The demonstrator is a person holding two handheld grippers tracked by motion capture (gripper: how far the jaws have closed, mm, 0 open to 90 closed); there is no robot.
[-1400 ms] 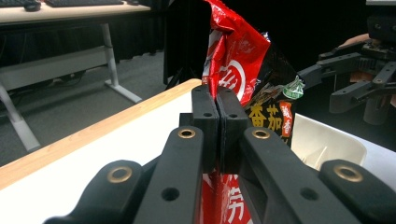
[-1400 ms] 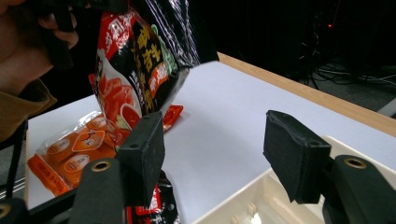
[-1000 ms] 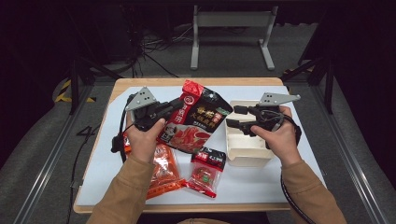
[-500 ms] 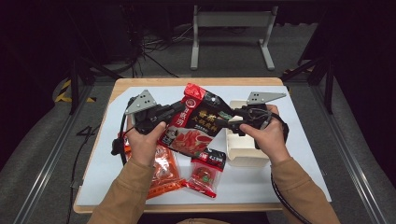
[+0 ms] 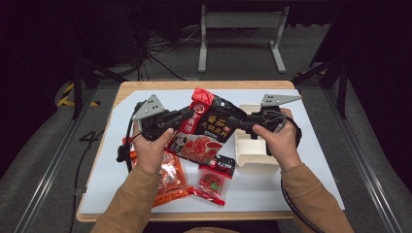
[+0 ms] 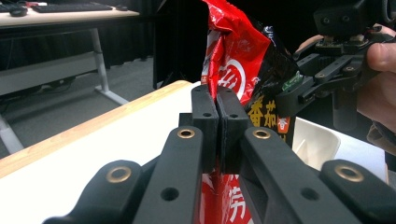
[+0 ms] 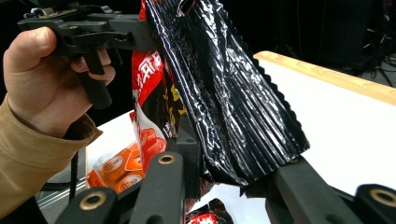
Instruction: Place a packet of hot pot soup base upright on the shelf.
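Tongs in the left hand (image 6: 218, 122) were clamped on the red-and-black sauce packet (image 5: 209, 128), held up above the table (image 5: 311, 189). Right tongs (image 5: 236, 124), brought in from beside the white tray (image 5: 252, 162), had just been closing on its far edge; full contact could not be confirmed.

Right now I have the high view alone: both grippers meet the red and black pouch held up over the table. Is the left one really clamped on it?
Observer: Yes. In the left gripper view the left gripper has its jaws pressed flat together on the edge of the pouch.
Reviewer: And the right one?
Observer: In the right gripper view the right gripper has jaws that have just been closing but stand apart. The pouch's black crimped edge lies between them, and I see no pad pressing on it yet.
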